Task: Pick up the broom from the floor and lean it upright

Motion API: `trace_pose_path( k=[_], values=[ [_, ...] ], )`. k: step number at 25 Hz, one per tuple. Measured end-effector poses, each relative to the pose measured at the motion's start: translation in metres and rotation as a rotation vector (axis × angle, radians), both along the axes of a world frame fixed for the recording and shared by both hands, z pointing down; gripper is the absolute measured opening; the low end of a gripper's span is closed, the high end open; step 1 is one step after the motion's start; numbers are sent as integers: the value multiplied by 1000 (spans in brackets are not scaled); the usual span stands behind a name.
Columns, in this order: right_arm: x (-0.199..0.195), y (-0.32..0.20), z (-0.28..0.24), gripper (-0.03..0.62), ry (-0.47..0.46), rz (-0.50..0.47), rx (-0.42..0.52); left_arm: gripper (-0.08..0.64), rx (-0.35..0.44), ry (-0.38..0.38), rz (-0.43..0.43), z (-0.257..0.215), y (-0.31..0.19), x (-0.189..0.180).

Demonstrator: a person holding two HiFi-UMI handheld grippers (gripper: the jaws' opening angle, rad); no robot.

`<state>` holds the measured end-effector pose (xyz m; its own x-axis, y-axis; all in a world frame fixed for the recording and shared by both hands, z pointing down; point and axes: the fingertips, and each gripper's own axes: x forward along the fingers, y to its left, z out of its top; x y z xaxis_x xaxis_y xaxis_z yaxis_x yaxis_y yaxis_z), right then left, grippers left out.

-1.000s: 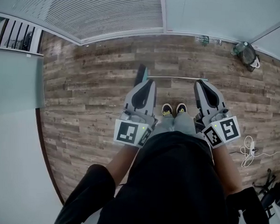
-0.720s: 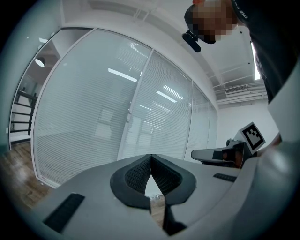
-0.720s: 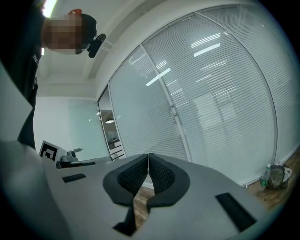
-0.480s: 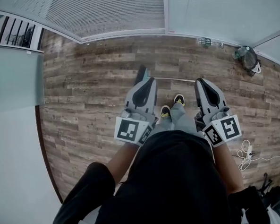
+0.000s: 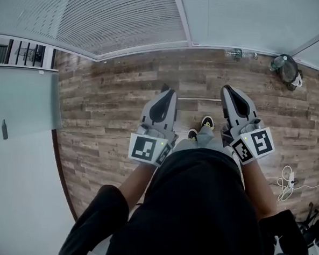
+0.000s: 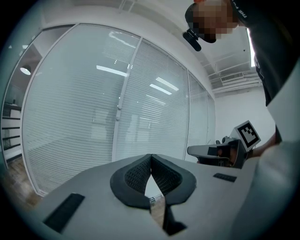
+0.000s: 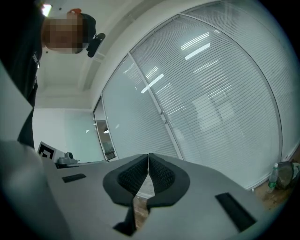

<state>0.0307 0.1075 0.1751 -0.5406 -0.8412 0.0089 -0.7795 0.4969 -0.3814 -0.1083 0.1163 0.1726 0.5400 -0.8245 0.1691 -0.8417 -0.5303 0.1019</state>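
The broom lies on the wooden floor in the head view. Its thin pale handle [image 5: 200, 99] runs crosswise between the two gripper tips, and its dark head [image 5: 163, 88] peeks out just beyond the left one. My left gripper [image 5: 169, 92] is held level above the floor, shut and empty. My right gripper [image 5: 226, 89] is beside it, also shut with nothing in it. In the left gripper view the pads [image 6: 140, 171] meet before a glass wall, and in the right gripper view the pads [image 7: 161, 173] touch as well. The broom is hidden in both gripper views.
A glass wall with blinds [image 5: 128, 20] borders the floor ahead. A bottle [image 5: 237, 52] and a dark bag [image 5: 286, 67] sit at its base on the right. A white cable [image 5: 286, 178] lies at the right, a pale partition [image 5: 21, 99] stands at the left. The person's shoes [image 5: 202, 126] are between the grippers.
The person has stepped forward toward the glass wall, and both grippers went along. The broom handle now sits closer to the gripper tips. Both stay shut.
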Motion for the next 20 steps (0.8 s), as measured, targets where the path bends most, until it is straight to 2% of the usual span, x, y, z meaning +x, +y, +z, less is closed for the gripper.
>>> trace_pose_path(
  k=[3,11,20],
  values=[
    [10,-15,7,20,9,-21,7,23,4,-5,-12,-5,-12,14],
    [34,-35,20,20,-26,10,-27,23,-4,-25,-5,-1,-36,34],
    [30,-62,23,20,-3,17,-51,23,-27,-11,9,6,-70,30]
  ],
)
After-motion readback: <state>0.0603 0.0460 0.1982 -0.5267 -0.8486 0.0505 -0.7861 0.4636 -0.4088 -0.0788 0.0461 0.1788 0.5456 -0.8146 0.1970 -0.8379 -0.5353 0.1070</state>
